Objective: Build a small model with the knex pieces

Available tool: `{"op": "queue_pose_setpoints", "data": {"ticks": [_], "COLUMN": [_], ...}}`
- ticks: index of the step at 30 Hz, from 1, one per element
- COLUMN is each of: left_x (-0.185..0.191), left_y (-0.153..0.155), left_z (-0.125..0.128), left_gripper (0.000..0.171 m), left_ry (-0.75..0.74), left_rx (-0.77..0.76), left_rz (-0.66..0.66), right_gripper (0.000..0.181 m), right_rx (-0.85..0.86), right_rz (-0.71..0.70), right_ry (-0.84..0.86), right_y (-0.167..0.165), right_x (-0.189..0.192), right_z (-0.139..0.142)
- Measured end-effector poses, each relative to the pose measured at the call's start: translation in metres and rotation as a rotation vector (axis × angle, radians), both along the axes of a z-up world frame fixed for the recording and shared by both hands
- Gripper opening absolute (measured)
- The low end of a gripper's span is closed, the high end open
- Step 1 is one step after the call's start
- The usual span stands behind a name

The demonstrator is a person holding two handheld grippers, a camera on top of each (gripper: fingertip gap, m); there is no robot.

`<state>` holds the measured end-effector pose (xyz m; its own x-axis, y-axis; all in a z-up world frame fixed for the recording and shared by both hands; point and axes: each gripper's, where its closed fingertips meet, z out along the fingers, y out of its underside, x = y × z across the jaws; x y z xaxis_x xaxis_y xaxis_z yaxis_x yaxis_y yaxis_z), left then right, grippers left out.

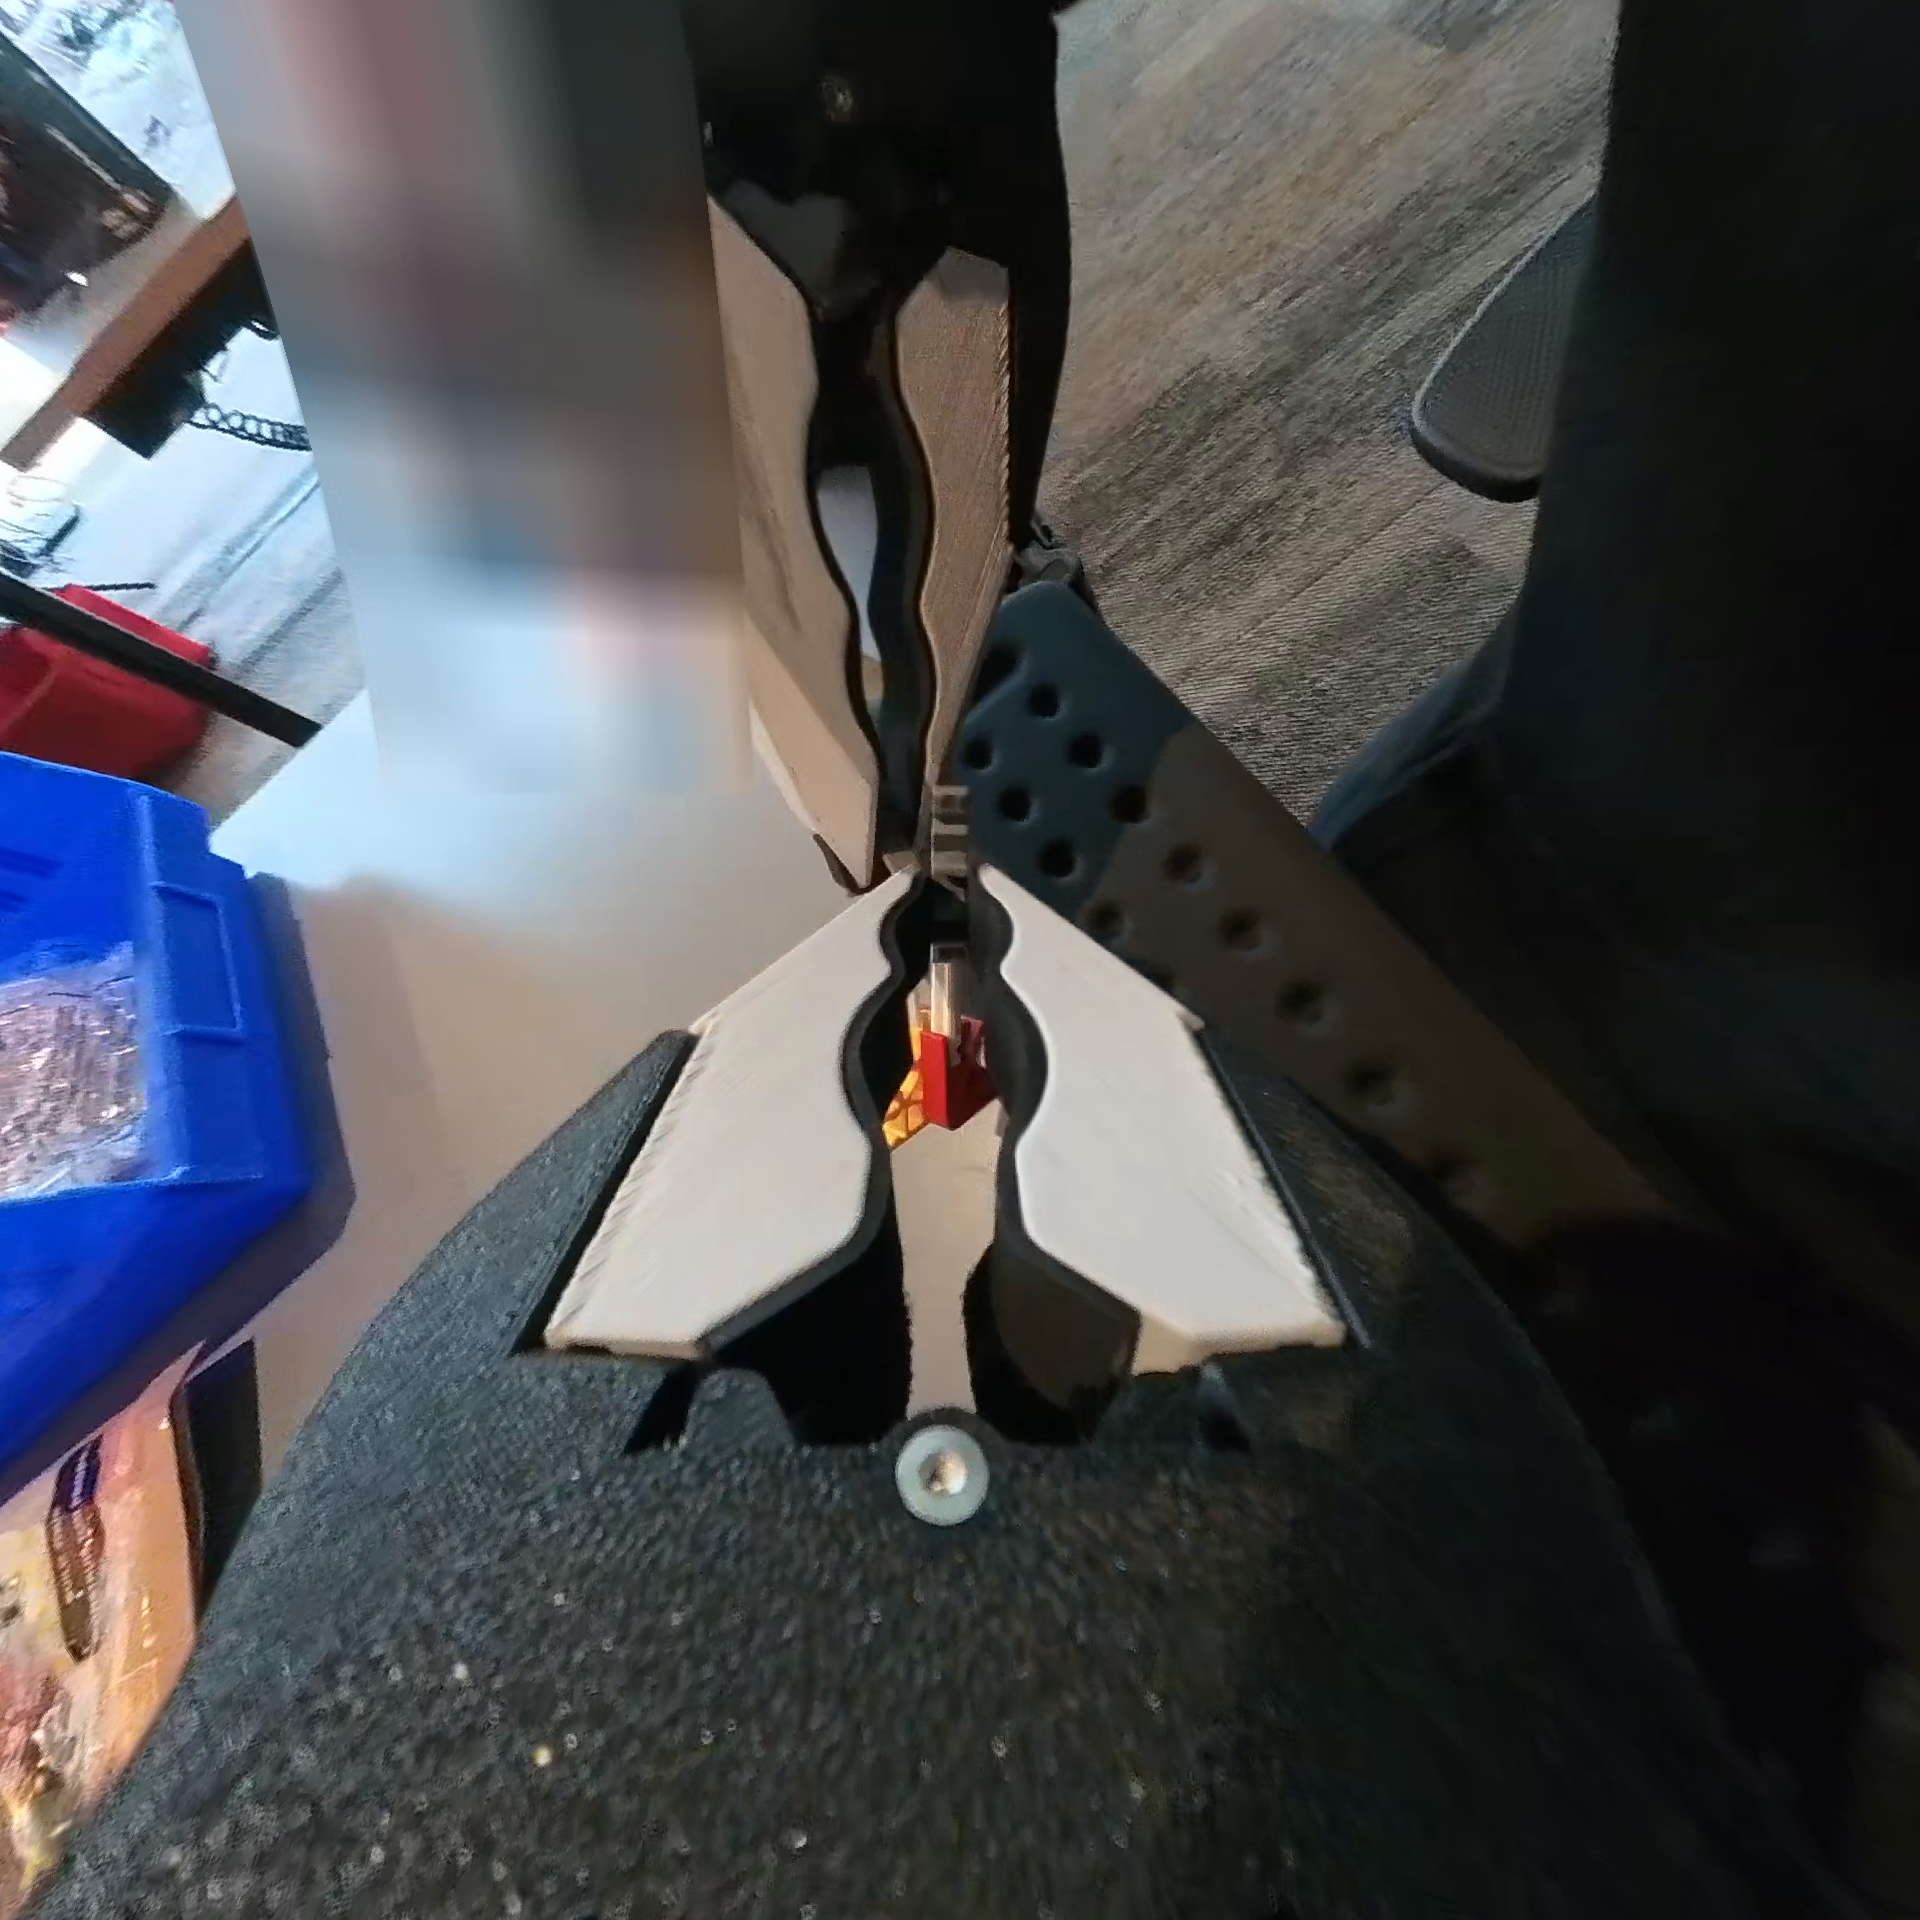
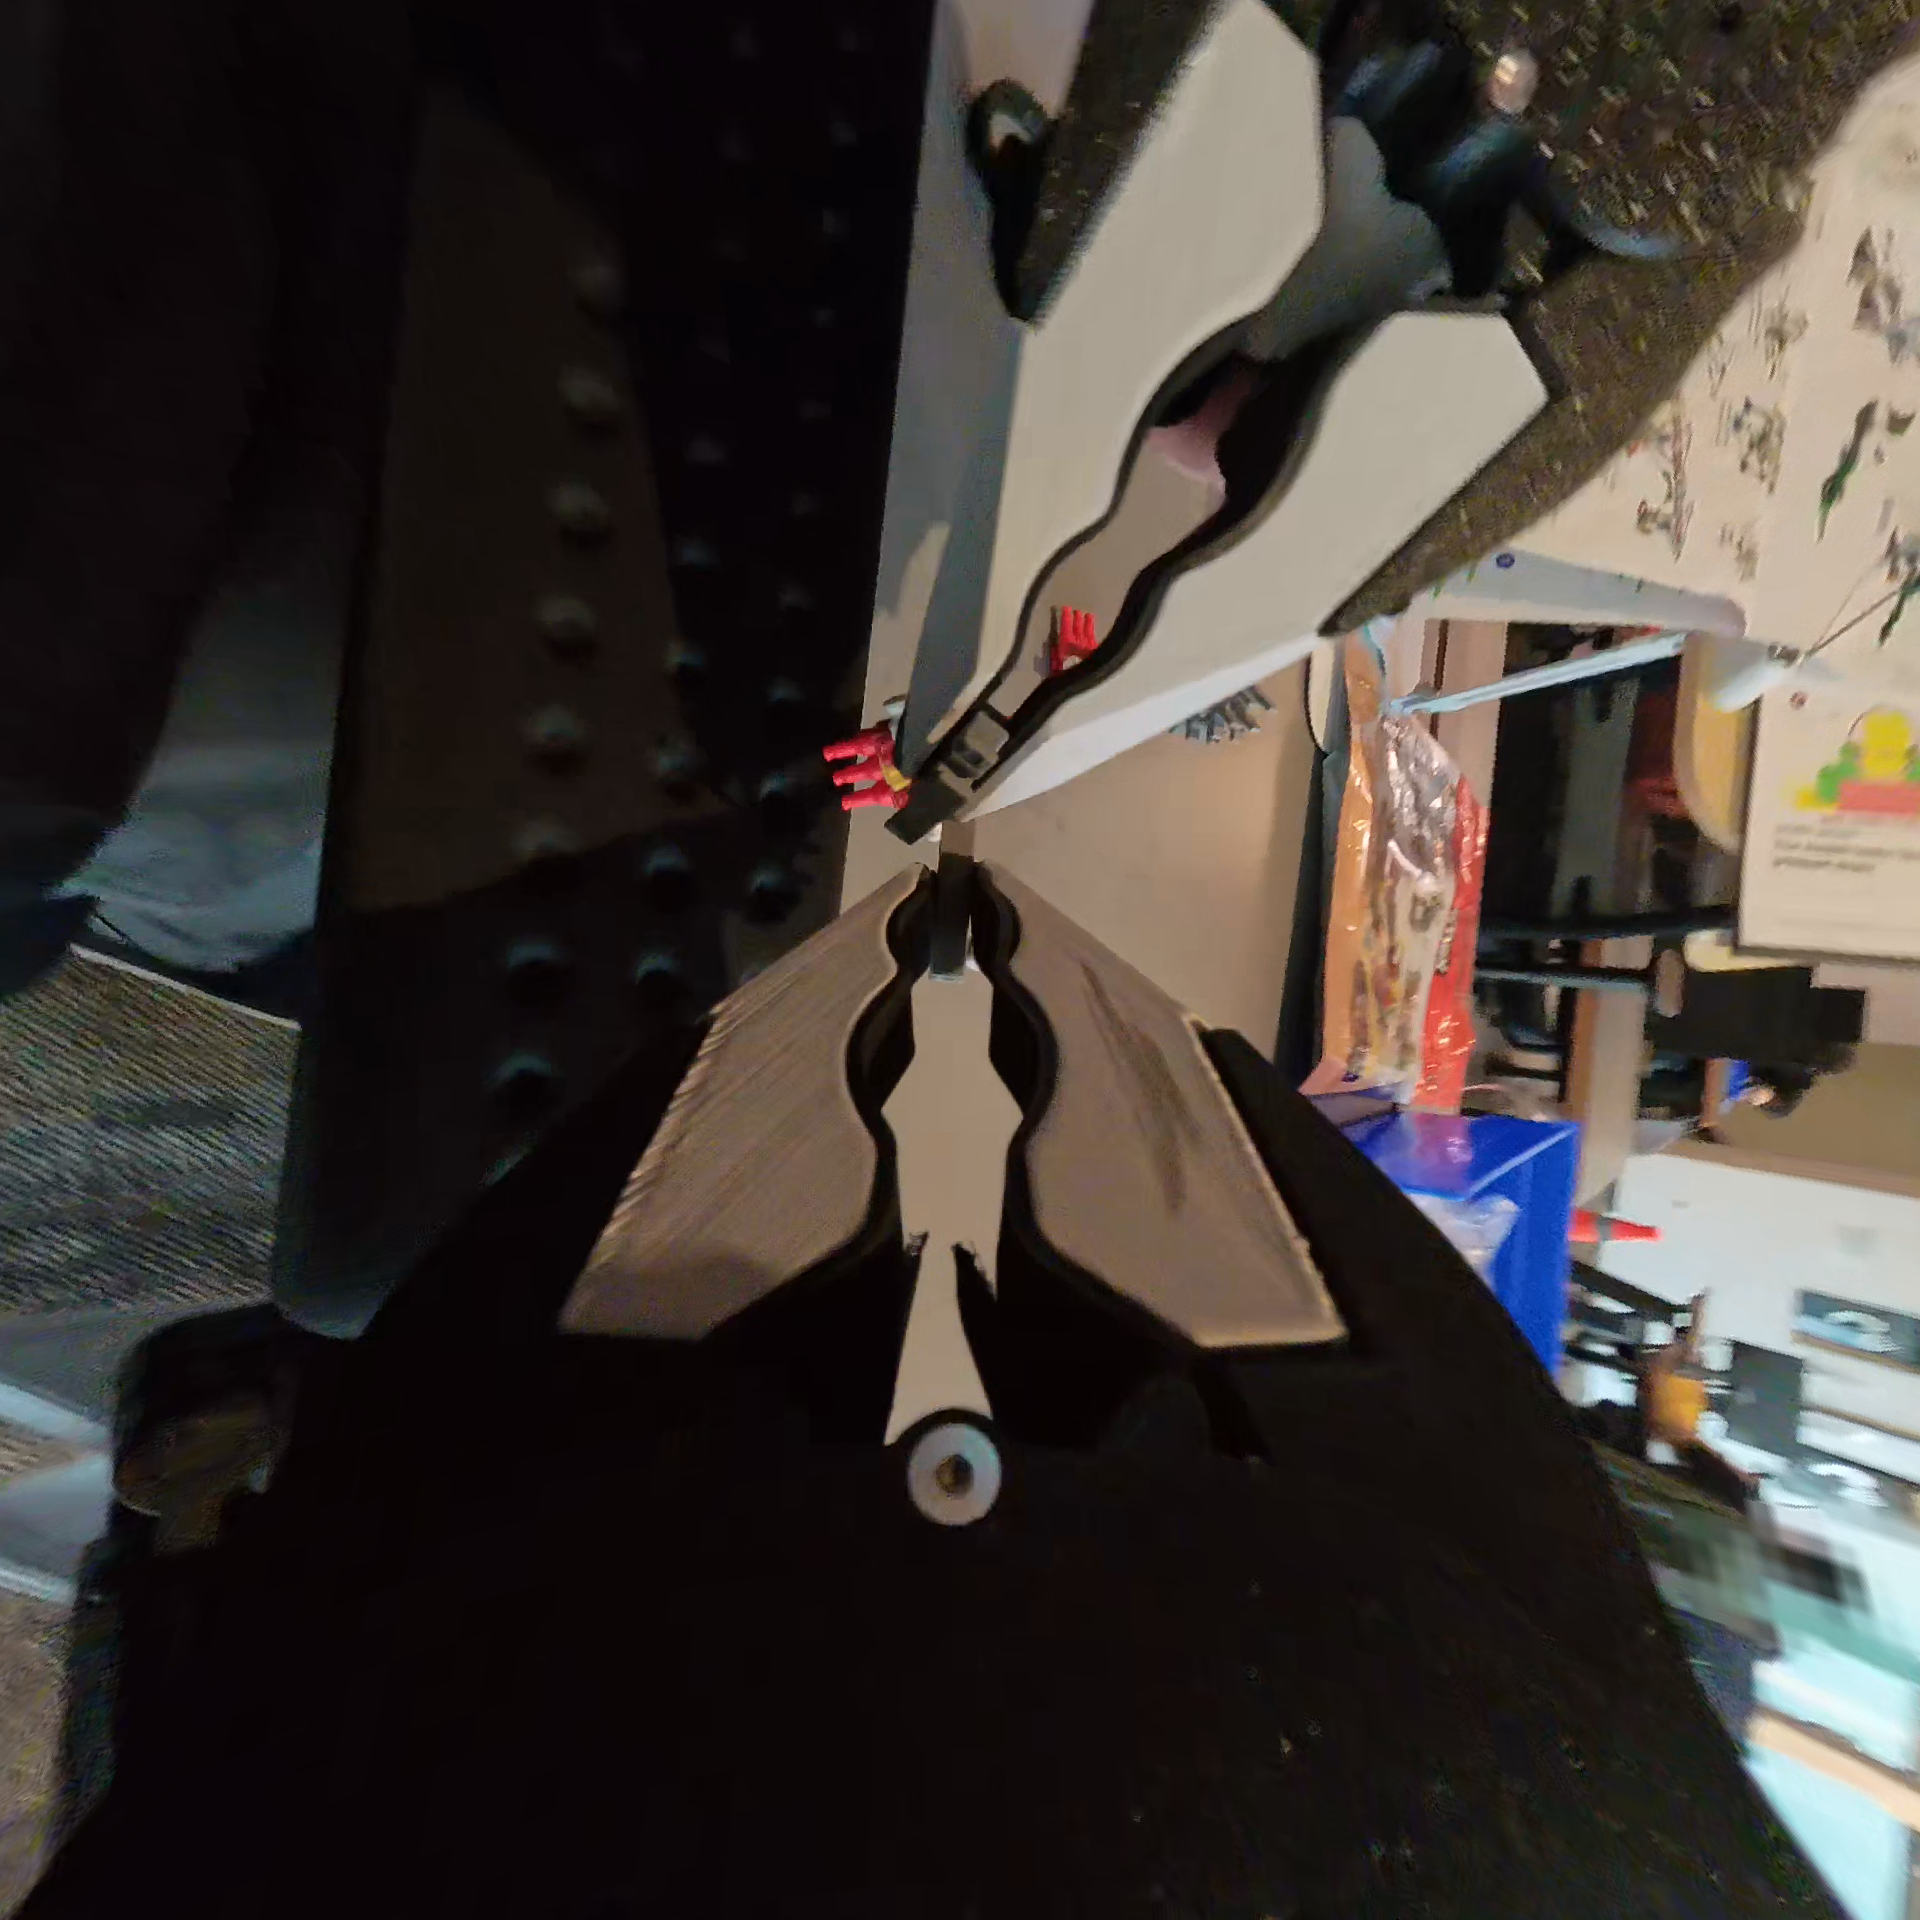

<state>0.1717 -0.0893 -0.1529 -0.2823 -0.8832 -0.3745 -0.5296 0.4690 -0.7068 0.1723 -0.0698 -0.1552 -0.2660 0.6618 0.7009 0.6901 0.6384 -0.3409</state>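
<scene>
My left gripper [image 1: 940, 883] is shut on a small toy build. Its red and yellow part [image 1: 940, 1070] shows between the white fingers. My right gripper [image 1: 940, 831] comes down from above, tip to tip with the left, shut on a small thin grey-black piece [image 1: 948, 821]. In the right wrist view my right gripper [image 2: 945, 883] pinches the thin black piece [image 2: 948, 935]. The left gripper [image 2: 935, 784] reaches in from the upper right, holding the build's black end [image 2: 951, 769], with red prongs [image 2: 857, 774] sticking out left. The two held pieces almost touch.
A blue bin [image 1: 125, 1039] with a bag of small parts stands left on the white table [image 1: 520, 987], with a red bin [image 1: 83, 686] behind. A dark perforated strip [image 1: 1195, 883] runs along the table's right side. Carpet [image 1: 1299, 312] and an office chair [image 1: 1507, 364] lie beyond. Only a small space, under 4 cm, lies between the two pairs of fingers.
</scene>
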Motion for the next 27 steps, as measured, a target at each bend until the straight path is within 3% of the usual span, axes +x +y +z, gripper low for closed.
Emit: {"op": "queue_pose_setpoints", "data": {"ticks": [8,12,15,18,20,24,27], "left_x": [-0.002,0.0,0.005,0.008,0.009,0.012,0.018], "left_y": [-0.008,-0.006,0.005,0.02,0.035,0.059,0.055], "left_z": [-0.003,0.003,0.009,0.016,0.018,0.026,0.02], "left_gripper": [0.005,0.006,0.008,0.035,0.039,0.033,0.032], "left_ry": [0.058,0.012,-0.049,-0.111,-0.132,-0.189,-0.158], "left_rx": [-0.182,-0.331,-0.306,-0.206,-0.142,-0.004,0.06], "left_rz": [-0.052,-0.027,0.045,0.134,0.204,0.323,0.308], "right_gripper": [0.006,0.006,0.006,0.006,0.006,0.005,0.005], "right_rx": [0.327,0.298,0.101,-0.098,-0.207,-0.495,-0.679], "right_rz": [0.172,0.156,0.012,-0.154,-0.234,-0.397,-0.475], "right_ry": [-0.226,-0.216,-0.123,-0.03,0.023,0.122,0.197], "right_y": [-0.004,-0.001,0.01,0.024,0.03,0.037,0.038], "right_x": [-0.002,-0.001,0.004,0.013,0.02,0.03,0.032], "right_z": [0.0,0.004,0.007,0.007,0.005,-0.001,-0.001]}}
